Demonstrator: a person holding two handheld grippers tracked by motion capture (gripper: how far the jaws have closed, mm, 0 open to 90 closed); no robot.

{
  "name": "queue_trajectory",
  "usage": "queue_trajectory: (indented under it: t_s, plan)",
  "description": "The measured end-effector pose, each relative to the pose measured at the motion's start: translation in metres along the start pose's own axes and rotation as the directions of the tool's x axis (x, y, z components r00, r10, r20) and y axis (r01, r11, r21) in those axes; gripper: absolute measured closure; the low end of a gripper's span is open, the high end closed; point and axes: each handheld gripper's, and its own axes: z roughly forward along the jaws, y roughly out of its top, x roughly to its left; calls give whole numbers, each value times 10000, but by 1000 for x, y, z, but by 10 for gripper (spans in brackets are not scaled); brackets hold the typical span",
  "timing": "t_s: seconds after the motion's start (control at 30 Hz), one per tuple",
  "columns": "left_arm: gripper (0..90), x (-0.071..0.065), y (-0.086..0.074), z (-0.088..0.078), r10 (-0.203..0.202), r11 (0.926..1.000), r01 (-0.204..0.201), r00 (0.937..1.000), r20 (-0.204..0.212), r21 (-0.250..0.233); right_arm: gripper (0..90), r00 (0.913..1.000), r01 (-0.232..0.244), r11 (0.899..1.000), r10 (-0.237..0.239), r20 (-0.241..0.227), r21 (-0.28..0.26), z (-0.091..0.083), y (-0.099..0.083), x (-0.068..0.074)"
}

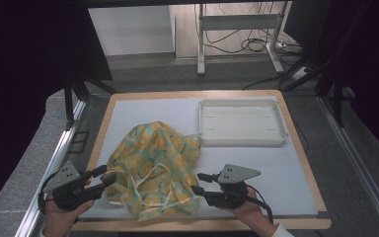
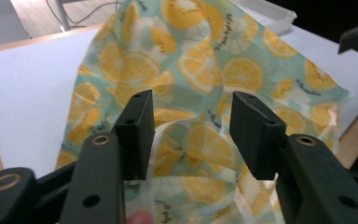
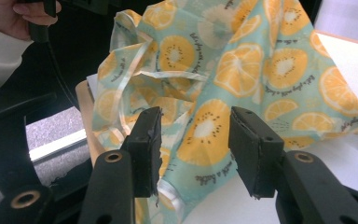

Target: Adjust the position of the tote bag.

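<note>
Two grippers flank one crumpled cloth (image 1: 154, 168) near the front edge of the table (image 1: 296, 148), and that cloth is plainly what the work is about. It is a pale green fabric printed with orange slices, heaped rather than flat, with a cream strap or hem looping through its folds. It lies left of centre, its near end almost at the front edge.

Behind it, toward the back right corner, a shallow white tray (image 1: 243, 122) sits empty and well apart from the cloth; my guess is it waits to receive the cloth once that is folded or gathered.

At the front left, the left gripper (image 1: 103, 176) points inward at the cloth's left side, jaws spread wide with fabric lying between and beyond them, not pinched. At the front right, the right gripper (image 1: 198, 182) aims at the cloth's right edge, jaws likewise wide apart and holding nothing. Coming in from opposite sides like this looks like a setup for taking two edges at once, so the heap can be lifted and spread.

A light sheet covers the table, with a wood rim showing around it. Beyond are a grey floor, a metal stand with loose cables, and dark curtains at both sides.
</note>
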Motion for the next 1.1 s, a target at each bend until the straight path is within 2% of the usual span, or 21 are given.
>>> queue_trajectory:
  t_s: [0.13, 0.33, 0.6, 0.73, 0.87, 1.1]
  plan:
    - [463, -8, 0, 5, 62, 9996, -64, 10000, 61, 283, 516, 9997, 75, 10000, -74, -215, 63, 2, 4, 5]
    - [405, -17, -4, 19, 68, 9950, -102, 9994, 342, 993, 483, 9972, 473, 9984, -455, -586, 306, 13, 9, 17]
    - [350, -26, -10, 35, 199, 9846, -326, 9969, 757, 1716, 449, 9938, 761, 9908, -662, -898, 1119, 34, 5, 22]
    - [320, -30, -14, 42, 167, 9786, -341, 9961, 868, 2028, 428, 9918, 843, 9807, -655, -1095, 1763, 43, -1, 19]
    - [311, -32, -17, 48, 181, 9727, -400, 9951, 969, 2287, 410, 9901, 1046, 9640, -779, -1165, 2446, 50, -10, 16]
    - [369, -34, -24, 60, 329, 9612, -567, 9952, 917, 2700, 408, 9859, 1510, 9336, -1182, -1186, 3249, 62, -23, 15]
